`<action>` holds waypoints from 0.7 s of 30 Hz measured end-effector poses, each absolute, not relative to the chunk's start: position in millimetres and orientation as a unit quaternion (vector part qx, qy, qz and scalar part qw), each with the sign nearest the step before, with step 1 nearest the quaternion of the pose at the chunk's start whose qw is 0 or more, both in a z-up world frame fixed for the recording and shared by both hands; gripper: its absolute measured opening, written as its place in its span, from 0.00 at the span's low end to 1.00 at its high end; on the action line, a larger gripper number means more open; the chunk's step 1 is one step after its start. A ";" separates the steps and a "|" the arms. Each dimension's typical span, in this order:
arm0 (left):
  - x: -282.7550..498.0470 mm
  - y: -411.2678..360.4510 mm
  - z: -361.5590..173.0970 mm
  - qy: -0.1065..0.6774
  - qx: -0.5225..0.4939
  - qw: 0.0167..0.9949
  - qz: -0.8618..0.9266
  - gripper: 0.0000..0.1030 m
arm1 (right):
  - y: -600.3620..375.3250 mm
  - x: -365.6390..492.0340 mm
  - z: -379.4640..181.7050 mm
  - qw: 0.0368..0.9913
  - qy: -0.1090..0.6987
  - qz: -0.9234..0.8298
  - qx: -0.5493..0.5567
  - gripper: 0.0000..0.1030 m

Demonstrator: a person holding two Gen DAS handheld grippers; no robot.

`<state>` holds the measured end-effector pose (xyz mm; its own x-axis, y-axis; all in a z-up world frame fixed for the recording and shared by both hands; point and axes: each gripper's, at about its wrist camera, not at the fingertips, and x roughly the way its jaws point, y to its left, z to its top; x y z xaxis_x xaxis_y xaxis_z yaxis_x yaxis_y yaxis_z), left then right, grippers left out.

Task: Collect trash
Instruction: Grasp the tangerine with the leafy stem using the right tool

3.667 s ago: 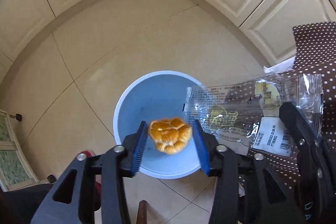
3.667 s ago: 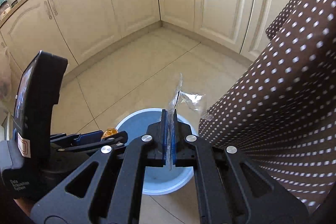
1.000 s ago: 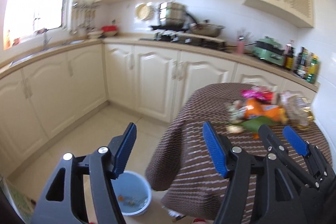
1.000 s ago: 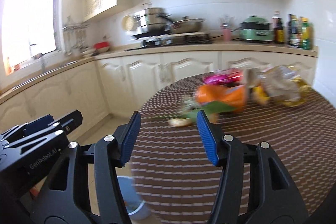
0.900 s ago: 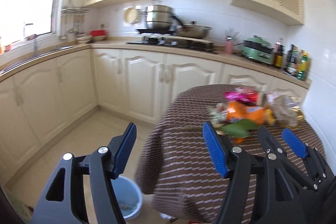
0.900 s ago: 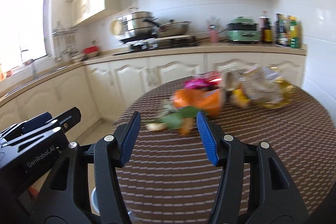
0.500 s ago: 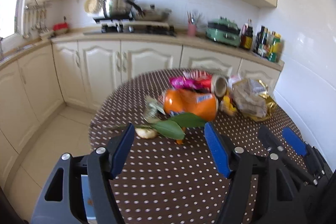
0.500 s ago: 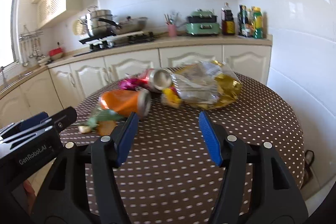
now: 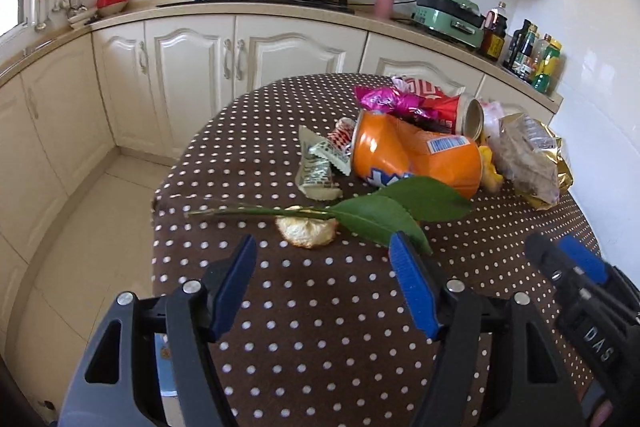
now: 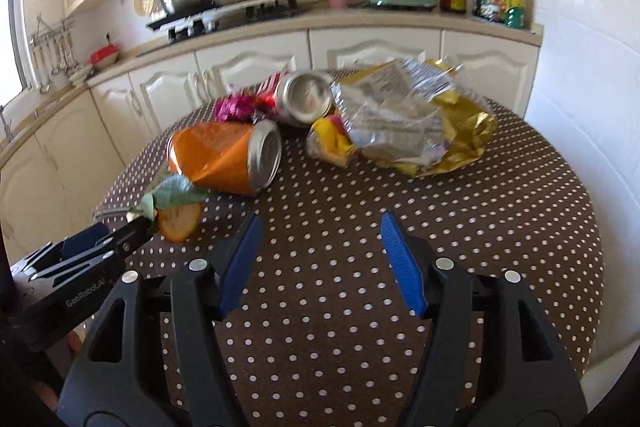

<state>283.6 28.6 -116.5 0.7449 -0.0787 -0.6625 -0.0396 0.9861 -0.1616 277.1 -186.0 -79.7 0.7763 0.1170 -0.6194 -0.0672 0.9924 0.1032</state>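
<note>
Gone from both of my hand-held grippers are the orange peel and clear wrapper they pinched over the blue bin seconds ago; both now hang over the dotted tabletop [image 9: 320,339].

Left wrist view: my left hand-held gripper [image 9: 322,263] is spread wide and empty, its blue pads above bare cloth and touching nothing. Just beyond its tips lies a scrap of orange peel [image 9: 306,230] under a leafy twig [image 9: 372,213]. Behind those sits a crushed orange can [image 9: 416,155] on its side, with a torn green-and-white wrapper [image 9: 318,167] to its left, a red can [image 9: 452,109] and a pink foil wrapper [image 9: 384,98] behind it, and a gold snack bag [image 9: 532,159] to its right. My right hand-held gripper [image 9: 568,263] shows at the lower right edge.

Right wrist view: my right hand-held gripper [image 10: 318,239] is spread with its jaws opening, nothing between them, over bare dotted tabletop [image 10: 480,227]. Ahead lie the orange can [image 10: 224,157], the red can [image 10: 304,99], a yellow wrapper [image 10: 330,141] and the gold snack bag [image 10: 416,123]. The left hand-held gripper [image 10: 116,233] reaches in from the left, its tips just beside the orange peel [image 10: 180,221].
</note>
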 end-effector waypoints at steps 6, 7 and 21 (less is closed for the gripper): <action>296.8 32.8 -117.4 0.366 -0.087 0.926 -0.021 0.66 | -177.4 288.1 -80.5 0.930 0.359 0.071 0.039 0.60; 297.5 34.1 -117.6 0.367 -0.087 0.926 -0.021 0.66 | -175.0 290.3 -79.6 0.930 0.360 0.071 0.035 0.61; 281.0 84.5 -117.6 0.363 -0.109 0.925 -0.015 0.66 | -112.0 311.5 -82.6 0.911 0.386 0.144 0.004 0.62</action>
<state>281.0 84.5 -117.6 0.7355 -0.1064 -0.6691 -0.0525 0.9757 -0.2128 311.5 -112.0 -82.6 0.6601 0.2649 -0.7029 -0.2592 0.9586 0.1179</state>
